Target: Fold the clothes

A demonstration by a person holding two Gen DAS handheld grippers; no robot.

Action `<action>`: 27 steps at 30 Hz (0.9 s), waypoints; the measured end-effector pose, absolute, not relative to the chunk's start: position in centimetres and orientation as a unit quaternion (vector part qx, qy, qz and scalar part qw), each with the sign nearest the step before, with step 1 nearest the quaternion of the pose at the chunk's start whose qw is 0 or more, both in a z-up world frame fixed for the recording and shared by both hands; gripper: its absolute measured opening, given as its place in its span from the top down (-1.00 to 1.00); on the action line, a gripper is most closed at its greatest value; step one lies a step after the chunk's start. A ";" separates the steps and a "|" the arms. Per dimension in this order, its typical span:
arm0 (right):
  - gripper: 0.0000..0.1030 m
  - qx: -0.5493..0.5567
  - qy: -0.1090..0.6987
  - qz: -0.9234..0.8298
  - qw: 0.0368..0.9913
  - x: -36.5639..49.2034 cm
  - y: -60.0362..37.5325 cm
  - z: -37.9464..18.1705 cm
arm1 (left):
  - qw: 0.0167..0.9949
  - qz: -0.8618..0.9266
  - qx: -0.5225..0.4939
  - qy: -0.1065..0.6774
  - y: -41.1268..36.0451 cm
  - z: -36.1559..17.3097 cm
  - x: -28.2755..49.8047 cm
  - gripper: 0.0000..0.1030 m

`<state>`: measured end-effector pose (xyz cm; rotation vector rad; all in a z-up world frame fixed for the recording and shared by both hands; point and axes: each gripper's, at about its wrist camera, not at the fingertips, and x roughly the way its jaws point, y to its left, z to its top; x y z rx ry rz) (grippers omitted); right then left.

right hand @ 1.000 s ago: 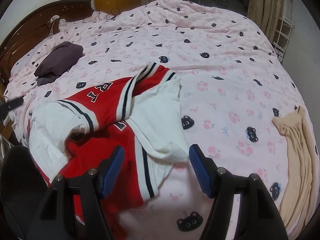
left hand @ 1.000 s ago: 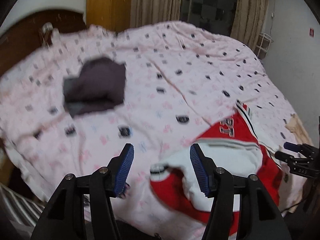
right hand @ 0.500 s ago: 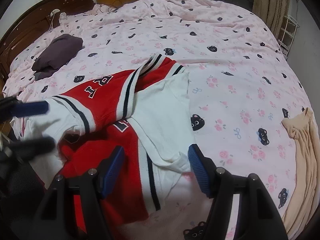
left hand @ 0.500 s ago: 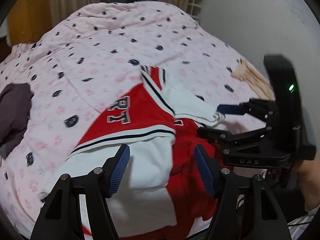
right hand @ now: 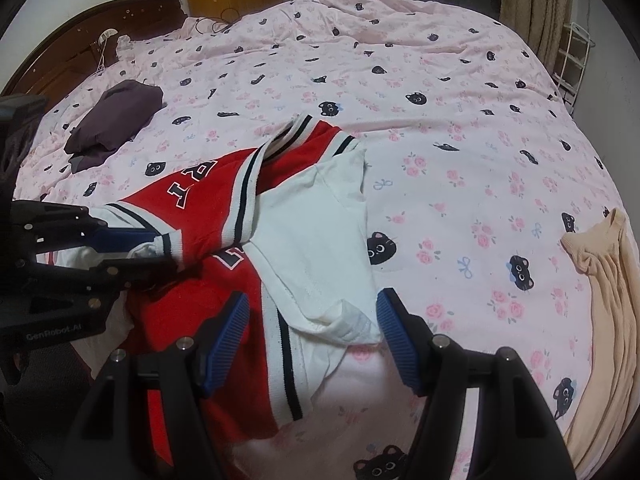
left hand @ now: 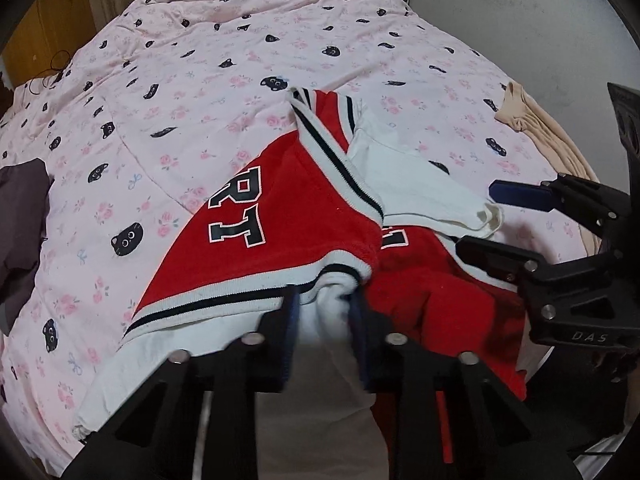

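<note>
A red and white jersey (left hand: pixel 280 216) (right hand: pixel 200 200) with black letters lies crumpled near the front edge of the pink bed. My left gripper (left hand: pixel 324 314) (right hand: pixel 154 250) is shut on a white fold of the jersey at its near left side. The cloth bunches between the blue pads. My right gripper (right hand: pixel 312 332) (left hand: pixel 494 226) stands open over the jersey's right part. A white sleeve (right hand: pixel 320 240) lies between its fingers, and neither pad (right hand: pixel 230 332) presses it.
A folded dark purple garment (right hand: pixel 116 120) (left hand: pixel 20 220) lies at the left near the wooden headboard (right hand: pixel 80 28). A beige garment (right hand: pixel 600 280) (left hand: pixel 532 132) lies at the bed's right edge. Pink cat-print quilt (right hand: pixel 440 80) covers the rest. A white wire rack (right hand: pixel 572 64) stands beyond.
My left gripper swung right, away from the dark garment and over the jersey, then closed on its white fold. My right gripper stayed open and crept slightly forward over the white sleeve.
</note>
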<state>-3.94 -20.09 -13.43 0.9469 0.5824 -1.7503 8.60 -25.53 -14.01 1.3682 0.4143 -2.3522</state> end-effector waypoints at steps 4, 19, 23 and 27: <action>-0.31 0.391 0.241 -0.726 0.511 -4.1 -20.3 -13.4 | 0.197 -0.854 0.454 0.162 -26.4 -12.4 9.6 0.94; -0.35 0.419 0.176 -0.728 0.514 -6.7 -25.7 -11.5 | 0.265 -0.858 0.399 0.185 -37.1 -6.2 14.1 0.94; -0.35 0.439 0.149 -0.728 0.505 -8.0 -28.1 -11.5 | 0.270 -0.859 0.393 0.186 -37.2 -6.6 14.6 0.95; -0.35 0.466 0.130 -0.731 0.481 -9.7 -30.6 -12.5 | 0.276 -0.862 0.382 0.187 -37.4 -6.1 15.2 0.95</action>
